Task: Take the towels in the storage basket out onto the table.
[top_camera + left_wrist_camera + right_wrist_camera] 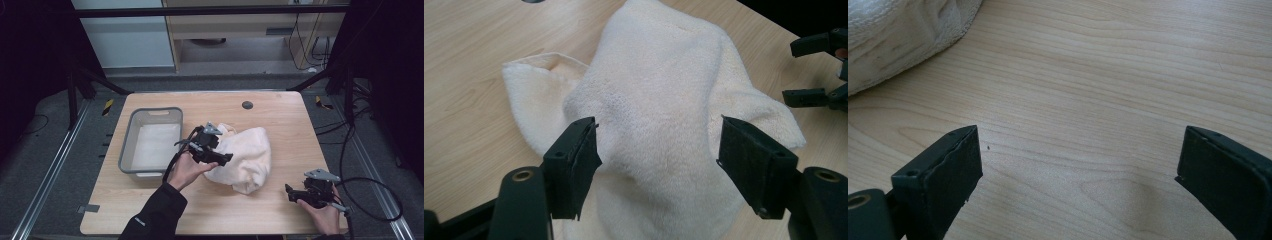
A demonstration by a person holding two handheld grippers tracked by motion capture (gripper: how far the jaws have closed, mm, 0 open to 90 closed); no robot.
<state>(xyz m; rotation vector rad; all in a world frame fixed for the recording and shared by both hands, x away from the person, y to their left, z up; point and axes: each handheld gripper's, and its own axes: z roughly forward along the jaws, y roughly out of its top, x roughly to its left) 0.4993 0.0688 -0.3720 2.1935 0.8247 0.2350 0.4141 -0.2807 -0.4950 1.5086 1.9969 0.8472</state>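
A crumpled cream towel lies heaped in the middle of the wooden table. My left gripper hovers at the towel's left side, pointing right over it. In the left gripper view its jaws stand apart, with the towel lying between and beyond them and no clear squeeze on the cloth. My right gripper rests low near the table's front right corner, open, with bare wood between its jaws. The towel's edge shows at the upper left of the right gripper view. The right gripper also shows at the right edge of the left gripper view.
A grey plastic bin with a white lining stands at the left of the table, beside the left hand. A small dark round spot sits near the far edge. Cables trail off the right side past the right gripper.
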